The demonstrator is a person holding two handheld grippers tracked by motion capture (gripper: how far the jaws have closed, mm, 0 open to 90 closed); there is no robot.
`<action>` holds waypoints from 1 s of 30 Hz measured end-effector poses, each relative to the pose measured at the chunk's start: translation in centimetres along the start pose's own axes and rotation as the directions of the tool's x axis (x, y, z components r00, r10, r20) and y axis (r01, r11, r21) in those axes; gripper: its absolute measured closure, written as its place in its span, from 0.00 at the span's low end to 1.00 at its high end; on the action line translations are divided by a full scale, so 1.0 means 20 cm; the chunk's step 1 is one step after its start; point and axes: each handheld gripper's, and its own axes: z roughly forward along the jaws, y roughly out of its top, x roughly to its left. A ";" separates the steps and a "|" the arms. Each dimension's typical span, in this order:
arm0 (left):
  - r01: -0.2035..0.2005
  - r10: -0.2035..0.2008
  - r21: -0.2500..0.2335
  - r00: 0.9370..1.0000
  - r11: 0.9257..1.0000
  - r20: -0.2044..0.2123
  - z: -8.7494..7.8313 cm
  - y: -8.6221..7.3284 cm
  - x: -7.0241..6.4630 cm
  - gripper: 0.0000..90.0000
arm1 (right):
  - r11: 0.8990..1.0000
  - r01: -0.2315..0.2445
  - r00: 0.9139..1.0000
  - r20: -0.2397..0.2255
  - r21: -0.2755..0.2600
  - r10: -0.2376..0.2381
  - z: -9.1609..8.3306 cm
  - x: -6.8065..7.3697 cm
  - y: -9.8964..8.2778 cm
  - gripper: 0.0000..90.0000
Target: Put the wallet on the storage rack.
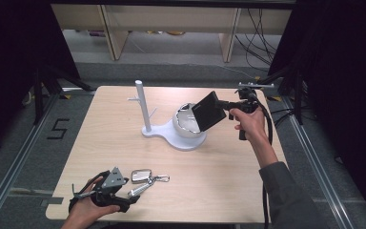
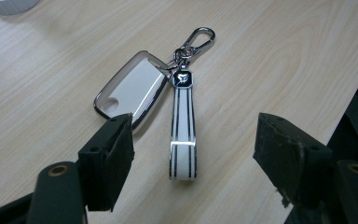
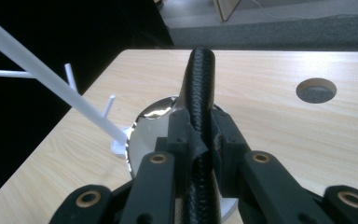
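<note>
Fingers of the right gripper clamp a black wallet edge-on above the bowl of a white stand; left gripper jaws gape around a key fob and strap near the table's front edge.

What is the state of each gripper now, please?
Left gripper: open, holding nothing, jaws apart above the key fob and its strap.
Right gripper: closed on the black wallet, held above the bowl.

Light wooden table with a round hole, grey floor around
</note>
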 end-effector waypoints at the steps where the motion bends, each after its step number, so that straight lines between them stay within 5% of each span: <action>1: 0.008 -0.008 -0.006 1.000 1.000 0.002 0.00 0.00 0.00 0.31 | 1.000 -0.006 1.000 -0.001 0.005 0.006 0.01 0.00 0.00 0.89; 7: 0.017 -0.017 -0.006 1.000 1.000 0.011 0.00 0.00 -0.01 0.31 | 1.000 0.012 1.000 0.023 0.009 -0.012 0.08 -0.01 0.02 0.89; 11: 0.002 -0.002 0.003 1.000 1.000 0.001 0.01 0.00 0.00 0.31 | 0.999 -0.041 0.999 0.017 0.022 0.041 0.13 0.01 0.03 0.89; 12: 0.003 -0.003 0.003 1.000 1.000 0.002 0.01 -0.01 0.00 0.31 | 1.000 0.009 1.000 0.025 0.015 -0.010 0.15 0.00 0.03 0.89; 19: 0.001 -0.001 0.006 1.000 1.000 0.013 0.01 -0.01 -0.01 0.31 | 0.996 -0.061 0.998 0.026 0.060 0.060 0.25 0.00 0.01 0.89; 20: 0.007 -0.007 0.004 1.000 1.000 0.009 0.01 -0.01 -0.01 0.31 | 0.999 -0.012 1.000 0.027 0.049 0.011 0.26 -0.02 0.01 0.89; 22: 0.012 -0.012 0.005 1.000 1.000 0.011 0.02 -0.01 -0.01 0.31 | 0.994 -0.083 0.996 0.023 0.074 0.082 0.28 0.01 0.00 0.89; 23: 0.007 -0.007 0.008 1.000 1.000 0.015 0.02 -0.01 -0.01 0.31 | 0.997 -0.031 0.999 0.022 0.066 0.030 0.31 -0.02 0.00 0.89; 30: 0.006 -0.006 0.015 1.000 1.000 0.020 0.03 -0.02 -0.01 0.31 | 0.993 -0.036 0.999 0.026 0.114 0.034 0.39 -0.02 -0.04 0.88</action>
